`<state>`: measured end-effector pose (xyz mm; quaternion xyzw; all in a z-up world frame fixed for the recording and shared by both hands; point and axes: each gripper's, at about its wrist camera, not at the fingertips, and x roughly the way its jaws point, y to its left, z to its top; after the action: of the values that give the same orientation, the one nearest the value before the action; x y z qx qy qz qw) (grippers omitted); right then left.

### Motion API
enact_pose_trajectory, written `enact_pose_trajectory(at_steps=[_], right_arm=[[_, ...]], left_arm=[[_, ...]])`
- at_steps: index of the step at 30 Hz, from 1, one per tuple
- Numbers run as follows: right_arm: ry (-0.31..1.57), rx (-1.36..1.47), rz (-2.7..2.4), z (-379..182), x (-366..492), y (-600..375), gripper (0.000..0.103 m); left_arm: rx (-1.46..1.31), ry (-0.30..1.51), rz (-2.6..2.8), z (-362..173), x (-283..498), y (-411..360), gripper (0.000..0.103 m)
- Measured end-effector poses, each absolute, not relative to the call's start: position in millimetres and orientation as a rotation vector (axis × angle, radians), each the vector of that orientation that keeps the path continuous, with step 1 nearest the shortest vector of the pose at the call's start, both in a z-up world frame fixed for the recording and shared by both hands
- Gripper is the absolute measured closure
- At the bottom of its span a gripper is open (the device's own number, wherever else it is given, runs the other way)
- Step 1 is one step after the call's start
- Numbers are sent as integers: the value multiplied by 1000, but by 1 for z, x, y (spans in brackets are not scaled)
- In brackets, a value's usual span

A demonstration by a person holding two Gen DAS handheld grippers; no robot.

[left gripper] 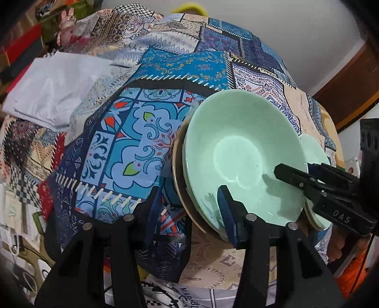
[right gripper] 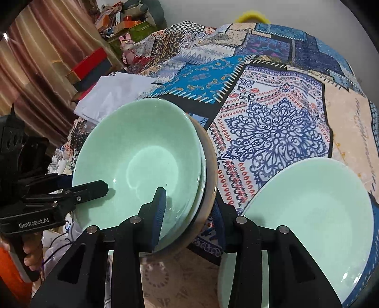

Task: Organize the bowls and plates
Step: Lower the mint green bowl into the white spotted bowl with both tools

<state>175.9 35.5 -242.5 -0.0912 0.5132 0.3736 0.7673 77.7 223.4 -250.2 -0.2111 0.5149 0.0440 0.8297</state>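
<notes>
A stack of dishes, a pale green bowl (left gripper: 239,151) on top of another green dish and a brown plate (left gripper: 182,189), is held tilted above the patchwork cloth. My left gripper (left gripper: 189,210) straddles the stack's near rim, one finger inside the bowl, one outside. My right gripper (right gripper: 189,213) straddles the opposite rim of the same bowl (right gripper: 142,161) the same way; it also shows in the left wrist view (left gripper: 293,175). A second pale green bowl (right gripper: 315,213) lies on the table to the right.
A patchwork tablecloth (right gripper: 272,128) covers the round table. A folded white cloth (left gripper: 54,87) lies at the table's far left. Boxes and clutter (right gripper: 94,66) stand beyond the left edge, near curtains. A yellow object (right gripper: 252,15) shows past the far edge.
</notes>
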Motion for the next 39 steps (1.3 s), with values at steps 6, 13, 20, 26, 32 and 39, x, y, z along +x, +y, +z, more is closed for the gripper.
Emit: enact_pose_trajectory(at_steps=[6, 13, 20, 26, 32, 39], right_arm=[[1139, -171, 817, -246, 178, 37, 67], [1133, -148, 808, -246, 179, 34, 69], [1148, -108, 792, -243, 181, 29, 70], [1128, -96, 775, -237, 181, 23, 70], [1083, -71, 765, -221, 180, 12, 70], [1033, -41, 744, -200, 181, -7, 70]], left_arm=[[-451, 1107, 79, -257, 83, 218, 54], [-424, 1117, 75, -261, 91, 206, 64], [-429, 1104, 128, -256, 91, 205, 65], [-438, 1106, 139, -249, 94, 202, 65], [-437, 1085, 140, -240, 95, 196, 65], [-410, 1041, 116, -216, 97, 184, 65]])
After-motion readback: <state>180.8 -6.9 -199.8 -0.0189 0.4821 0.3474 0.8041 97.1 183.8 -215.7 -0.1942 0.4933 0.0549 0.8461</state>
